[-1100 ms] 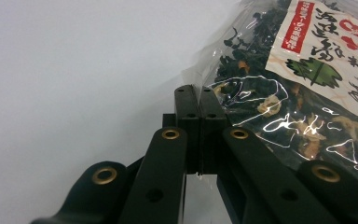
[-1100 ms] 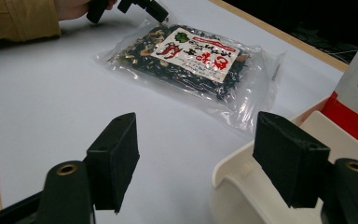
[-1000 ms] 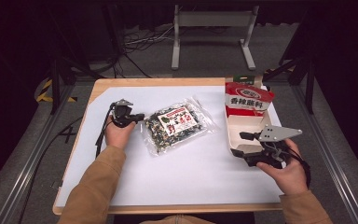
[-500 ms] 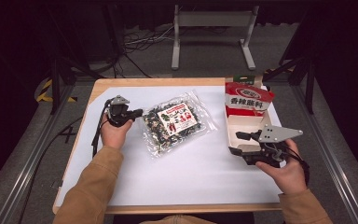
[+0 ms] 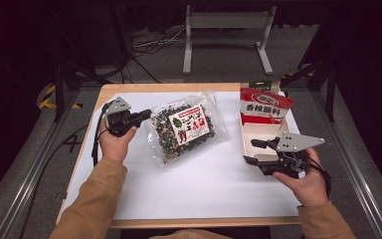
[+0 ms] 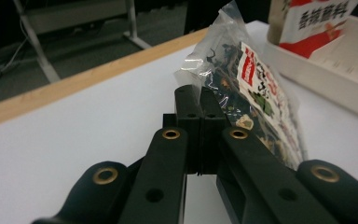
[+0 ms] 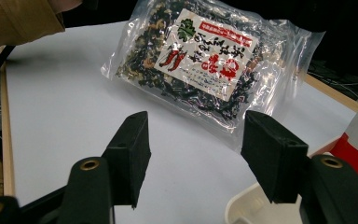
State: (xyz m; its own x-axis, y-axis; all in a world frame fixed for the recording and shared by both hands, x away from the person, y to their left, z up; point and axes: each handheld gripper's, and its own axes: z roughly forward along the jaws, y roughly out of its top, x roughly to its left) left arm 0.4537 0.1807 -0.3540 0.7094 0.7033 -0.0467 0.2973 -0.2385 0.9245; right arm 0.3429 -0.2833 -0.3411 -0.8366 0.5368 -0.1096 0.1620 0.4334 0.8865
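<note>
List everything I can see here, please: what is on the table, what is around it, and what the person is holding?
Clear bag of dark dried spices: one, red-and-white label, left of the table's middle, its edge pinched by the left gripper.
White tray: one, at the right edge of the table.
Red-and-white packet: one, standing in the tray's far end.
White mat: one, covering the wooden table.
Grey metal stand: one, on the floor beyond the table.
Left gripper: black, shut on the bag's edge.
Right gripper: black, open, over the tray's near end.
Sleeves: two, tan.
</note>
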